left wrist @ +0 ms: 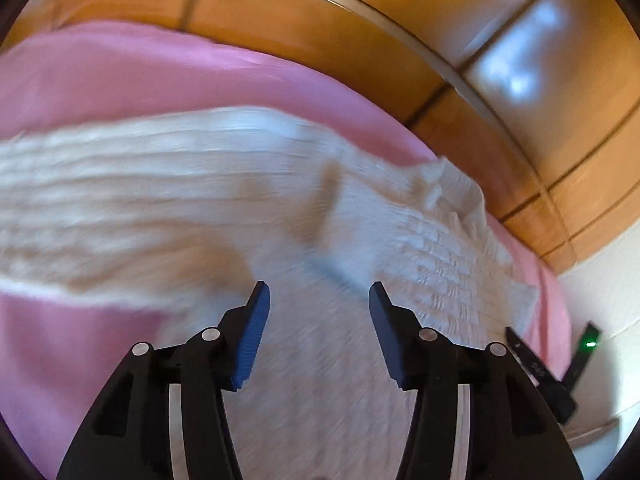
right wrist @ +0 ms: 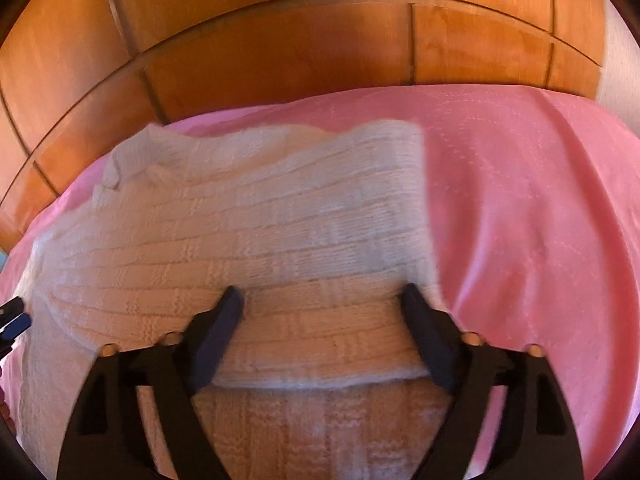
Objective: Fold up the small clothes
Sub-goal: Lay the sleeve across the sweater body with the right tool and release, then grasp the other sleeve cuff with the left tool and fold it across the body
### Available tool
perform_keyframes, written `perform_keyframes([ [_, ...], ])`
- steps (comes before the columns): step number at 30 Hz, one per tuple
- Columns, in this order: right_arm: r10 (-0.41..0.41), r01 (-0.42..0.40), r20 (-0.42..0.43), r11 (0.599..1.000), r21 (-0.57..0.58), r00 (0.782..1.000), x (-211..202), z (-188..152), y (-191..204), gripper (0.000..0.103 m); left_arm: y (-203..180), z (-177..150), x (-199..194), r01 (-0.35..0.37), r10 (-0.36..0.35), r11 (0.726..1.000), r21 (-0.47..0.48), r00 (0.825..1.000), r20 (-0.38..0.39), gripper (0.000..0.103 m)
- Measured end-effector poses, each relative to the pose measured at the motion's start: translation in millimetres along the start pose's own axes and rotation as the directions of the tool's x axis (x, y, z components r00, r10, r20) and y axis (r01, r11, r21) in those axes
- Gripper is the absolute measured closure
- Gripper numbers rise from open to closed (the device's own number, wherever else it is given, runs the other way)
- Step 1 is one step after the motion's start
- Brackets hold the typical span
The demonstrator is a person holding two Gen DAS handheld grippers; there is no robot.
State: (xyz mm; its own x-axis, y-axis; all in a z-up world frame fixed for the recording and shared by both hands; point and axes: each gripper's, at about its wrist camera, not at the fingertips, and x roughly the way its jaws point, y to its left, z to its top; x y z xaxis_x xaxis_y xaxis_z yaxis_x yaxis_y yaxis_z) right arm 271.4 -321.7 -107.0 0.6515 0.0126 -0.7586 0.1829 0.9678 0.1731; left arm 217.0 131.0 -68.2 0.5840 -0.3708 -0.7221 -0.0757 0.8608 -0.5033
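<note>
Although both views are smeared by motion blur, a white knitted garment [right wrist: 256,216] is seen spread on a pink bedcover [right wrist: 520,200], with a wooden headboard [right wrist: 280,52] behind it. One layer is already turned over onto the body of the knit, its folded edge lying between the fingers of the right gripper [right wrist: 322,296], whose jaws are held wide apart with nothing pinched. The left gripper [left wrist: 318,290] is likewise spread and empty, poised above the knit [left wrist: 200,184]. Judged from the thick ribbed texture, the fabric is expected to be soft, light and stretchy, sagging wherever it is unsupported. A pinch through the doubled edge or a corner is advised, since a single layer would likely stretch and pull the fold apart.
</note>
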Motion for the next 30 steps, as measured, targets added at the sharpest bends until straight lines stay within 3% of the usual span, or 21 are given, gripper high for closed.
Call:
perform_keyframes([
  [3, -0.006, 0.005, -0.017, 0.999, -0.042, 1.0, 0.0, -1.2, 13.6, 0.003, 50.8, -8.9, -43.1, 0.04, -0.033, 0.99, -0.138, 0.998, 0.052, 0.052],
  [5, -0.015, 0.014, -0.021, 0.998, -0.057, 1.0, 0.9, -2.1, 16.9, 0.002, 81.4, -15.1, -70.2, 0.06, -0.038, 0.975, -0.214, 0.994, 0.107, 0.052],
  [8, -0.02, 0.019, -0.017, 0.998, -0.061, 1.0, 0.5, -3.0, 17.5, 0.002, 139.8, -24.7, -112.3, 0.035, 0.033, 0.937, -0.347, 0.982, 0.188, 0.052],
  [11, -0.055, 0.054, -0.02, 0.995, -0.081, 0.998, -3.9, -2.9, 22.7, 0.002, 205.5, -33.1, -153.6, -0.004, 0.148, 0.864, -0.504, 0.958, 0.247, 0.052],
  [13, -0.069, 0.067, -0.013, 0.993, -0.095, 0.998, -14.9, -3.6, 29.0, 0.003, 234.0, -35.2, -170.6, -0.006, 0.189, 0.824, -0.566, 0.946, 0.265, 0.052],
  [14, -0.059, 0.059, 0.0, 0.995, -0.084, 0.998, -23.1, -5.7, 31.8, 0.003, 255.7, -36.5, -181.0, 0.003, 0.208, 0.789, -0.615, 0.94, 0.271, 0.052],
  [18, 0.003, 0.005, 0.061, 0.992, -0.129, 0.998, -56.6, -23.3, 58.3, 0.003, 306.6, -36.8, -195.1, 0.081, 0.205, 0.69, -0.719, 0.932, 0.301, 0.052],
  [20, 0.029, -0.017, 0.068, 0.985, -0.173, 0.997, -65.6, -37.9, 75.8, 0.003, 322.0, -34.3, -197.7, 0.12, 0.199, 0.66, -0.742, 0.924, 0.326, 0.053],
  [22, 0.034, -0.022, 0.054, 0.977, -0.214, 0.998, -65.1, -51.7, 90.3, 0.003, 327.6, -25.3, -196.9, 0.111, 0.22, 0.655, -0.747, 0.918, 0.329, 0.063],
  [24, 0.024, -0.017, 0.025, 0.969, -0.248, 0.999, -55.6, -65.0, 103.3, 0.003, 323.5, -14.5, -184.4, 0.095, 0.219, 0.668, -0.738, 0.923, 0.317, 0.071],
  [26, 0.003, -0.004, -0.003, 0.963, -0.271, 1.0, -44.7, -76.6, 111.0, 0.003, 323.2, -6.7, -179.7, 0.058, 0.236, 0.677, -0.734, 0.927, 0.292, 0.094],
  [28, -0.012, 0.013, 0.005, 0.96, -0.28, 1.0, -40.6, -78.1, 110.5, 0.003, 323.9, -2.6, -183.0, 0.04, 0.235, 0.704, -0.71, 0.929, 0.285, 0.097],
  [30, -0.008, 0.006, -0.006, 0.964, -0.268, 1.0, -38.1, -77.4, 109.0, 0.003, 298.7, 8.6, -186.1, 0.05, 0.205, 0.779, -0.625, 0.922, 0.329, 0.097],
])
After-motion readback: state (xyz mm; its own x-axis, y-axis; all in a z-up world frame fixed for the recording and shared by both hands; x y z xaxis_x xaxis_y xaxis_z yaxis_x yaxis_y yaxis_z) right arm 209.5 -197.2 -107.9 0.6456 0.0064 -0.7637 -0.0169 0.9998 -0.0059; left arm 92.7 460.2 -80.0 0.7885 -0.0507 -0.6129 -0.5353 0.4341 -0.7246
